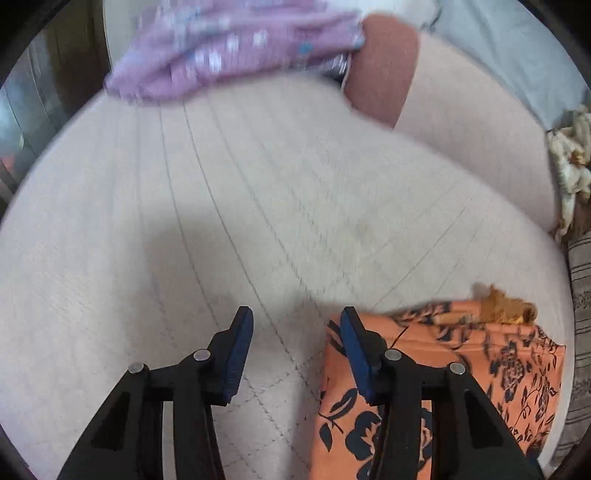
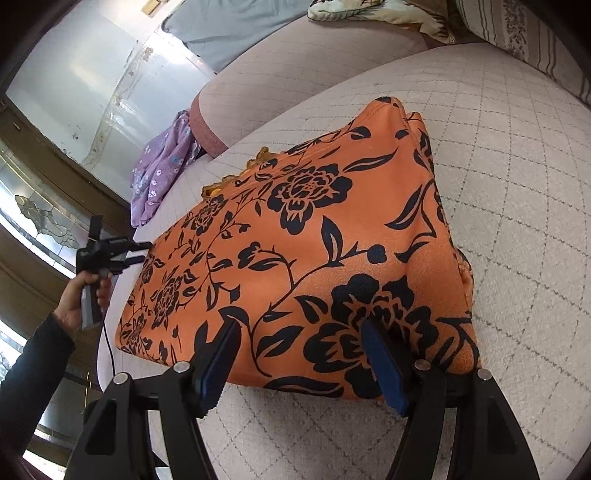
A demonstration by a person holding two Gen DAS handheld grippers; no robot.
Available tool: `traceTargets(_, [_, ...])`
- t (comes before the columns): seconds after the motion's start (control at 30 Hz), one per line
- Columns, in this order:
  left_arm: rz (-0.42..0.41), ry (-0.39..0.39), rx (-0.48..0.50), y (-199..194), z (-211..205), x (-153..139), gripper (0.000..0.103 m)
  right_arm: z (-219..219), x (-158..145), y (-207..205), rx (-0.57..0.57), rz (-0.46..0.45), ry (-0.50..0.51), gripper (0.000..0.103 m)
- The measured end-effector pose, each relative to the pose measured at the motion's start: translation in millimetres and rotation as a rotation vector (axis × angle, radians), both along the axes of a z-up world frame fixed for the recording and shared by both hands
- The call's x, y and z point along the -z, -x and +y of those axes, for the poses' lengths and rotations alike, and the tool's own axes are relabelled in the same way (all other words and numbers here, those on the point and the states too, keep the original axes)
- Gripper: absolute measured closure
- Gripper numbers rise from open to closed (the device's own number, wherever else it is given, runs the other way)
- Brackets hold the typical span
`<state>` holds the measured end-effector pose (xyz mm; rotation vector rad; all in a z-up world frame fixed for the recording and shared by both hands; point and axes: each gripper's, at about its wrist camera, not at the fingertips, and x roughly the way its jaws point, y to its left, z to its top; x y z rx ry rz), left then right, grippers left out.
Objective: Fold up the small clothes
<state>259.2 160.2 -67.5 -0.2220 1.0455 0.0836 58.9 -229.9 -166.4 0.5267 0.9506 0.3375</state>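
An orange garment with black flowers (image 2: 314, 243) lies folded on the quilted bed (image 2: 517, 221). My right gripper (image 2: 301, 325) is open, its blue pads over the garment's near edge, nothing between them. In the left wrist view my left gripper (image 1: 295, 317) is open and empty above the bedcover, with the orange garment (image 1: 461, 369) just to its right. The left gripper also shows in the right wrist view (image 2: 147, 247), at the garment's far left edge. A lilac flowered garment (image 1: 229, 48) lies crumpled at the far side; it also shows in the right wrist view (image 2: 166, 162).
A pink bolster pillow (image 1: 384, 66) lies beside the lilac garment. A grey sheet (image 2: 229, 33) and a floral cloth (image 2: 388, 14) lie at the head of the bed. A striped cushion (image 2: 524, 40) is at the right. A glass-panelled cabinet (image 2: 40, 214) stands beyond the bed edge.
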Motion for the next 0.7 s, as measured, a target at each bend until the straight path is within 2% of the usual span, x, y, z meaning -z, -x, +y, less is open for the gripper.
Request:
traceTargets(0.07, [-0.060, -0.024, 0.044, 21.7, -10.6, -16.4, 0.052, 1.1, -0.3, -1.0, 0.004, 0.001, -0.003, 0.031])
traceTargets(0.2, [-0.128, -0.009, 0.175, 86.1, -43.6, -32.4, 0.048, 4.4, -12.1, -2.4, 0.025, 0.037, 0.011, 0.031])
traceTargets(0.27, [-0.151, -0.013, 0.227, 116.0, -63.5, -33.2, 0.035, 6.3, -28.6, -3.5, 0.015, 0.003, -0.010, 0.031])
traceTargets(0.33, [-0.166, -0.016, 0.270, 139.7, -81.7, -29.2, 0.034, 9.0, -47.2, -11.6, -0.009, -0.042, -0.027, 0.031])
traceTargets(0.4, [-0.148, -0.021, 0.309, 148.7, -100.9, -15.5, 0.034, 10.0, -56.3, -33.2, -0.035, -0.044, -0.061, 0.027])
traceTargets(0.47, [-0.104, -0.041, 0.293, 156.0, -109.3, -0.3, 0.034, 2.9, -43.5, -53.9, -0.020, 0.023, -0.097, 0.025])
traceTargets(0.53, [-0.053, -0.040, 0.282, 158.4, -112.0, 16.0, 0.034, -16.5, -15.1, -64.3, 0.081, 0.140, -0.096, 0.028])
traceTargets(0.6, [-0.022, -0.044, 0.266, 162.8, -113.9, 25.0, 0.034, -41.9, -1.0, -54.4, 0.153, 0.125, -0.238, 0.031])
traceTargets(0.63, [-0.027, -0.049, 0.263, 165.1, -115.0, 26.1, 0.034, -50.9, -3.4, -45.8, 0.206, 0.132, -0.227, 0.031])
traceTargets(0.7, [-0.033, -0.051, 0.269, 164.7, -118.0, 26.1, 0.034, -53.9, -13.2, -41.1, 0.206, 0.107, -0.226, 0.029])
